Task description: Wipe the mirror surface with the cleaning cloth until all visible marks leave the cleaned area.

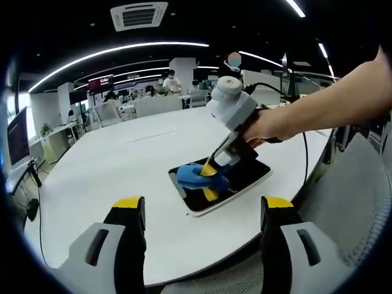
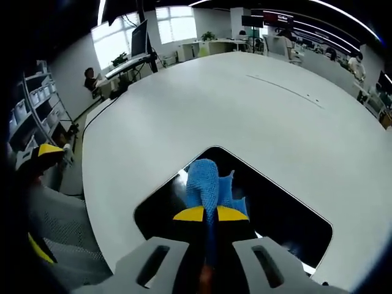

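White laminate runs across the big round table (image 1: pixel 110 177), and the whole job sits near its edge on the person's side. On it lies the mirror (image 1: pixel 245 180), a dark rectangular sheet with a thin pale border, flat on the tabletop and unsecured as far as can be seen. On the mirror rests the blue cleaning cloth (image 2: pixel 205 180), bunched into a wad rather than spread flat.

The right gripper (image 2: pixel 211 214) has its yellow-tipped jaws closed tight on the cloth, pressing it onto the glass near the mirror's middle; in the left gripper view the person's hand (image 1: pixel 269 125) angles it steeply downward. The left gripper (image 1: pixel 202 205) hovers over the table edge with its jaws spread wide, gripping nothing and well apart from the mirror.

The main risk, as I judge it, is the mirror sliding: nothing pins it, so a firm stroke could push it along the smooth top towards the edge. A bunched cloth also covers little area, so marks near the border could be missed. With the tips so close to the glass, a thin fold could let hard plastic scrape the surface. Whether marks remain cannot be told from the dark reflection.
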Demonstrator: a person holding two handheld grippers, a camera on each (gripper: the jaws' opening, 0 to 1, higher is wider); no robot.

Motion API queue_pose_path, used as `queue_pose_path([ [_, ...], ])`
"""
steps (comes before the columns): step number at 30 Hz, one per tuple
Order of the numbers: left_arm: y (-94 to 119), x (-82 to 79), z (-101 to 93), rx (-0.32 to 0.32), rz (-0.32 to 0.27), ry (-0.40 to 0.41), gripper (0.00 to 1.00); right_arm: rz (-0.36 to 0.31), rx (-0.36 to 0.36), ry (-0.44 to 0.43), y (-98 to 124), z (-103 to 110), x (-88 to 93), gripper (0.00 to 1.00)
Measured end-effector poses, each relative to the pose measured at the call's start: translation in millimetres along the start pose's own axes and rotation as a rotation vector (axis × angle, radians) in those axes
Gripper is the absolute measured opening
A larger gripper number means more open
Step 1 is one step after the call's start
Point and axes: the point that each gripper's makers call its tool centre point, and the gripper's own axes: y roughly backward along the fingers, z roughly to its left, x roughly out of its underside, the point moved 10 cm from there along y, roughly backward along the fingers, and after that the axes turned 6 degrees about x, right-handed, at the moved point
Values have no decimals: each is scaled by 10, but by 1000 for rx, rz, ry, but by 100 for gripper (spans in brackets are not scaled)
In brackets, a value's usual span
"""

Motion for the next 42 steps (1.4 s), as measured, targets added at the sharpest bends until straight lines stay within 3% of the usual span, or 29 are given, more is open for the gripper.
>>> queue_pose_path([
  [24,7,2,-12,1,3,2,75,5,50,-87,248,-373,319,0],
  [42,13,-3,-32,6,0,10,75,25,96,-105,412,-587,499,0],
])
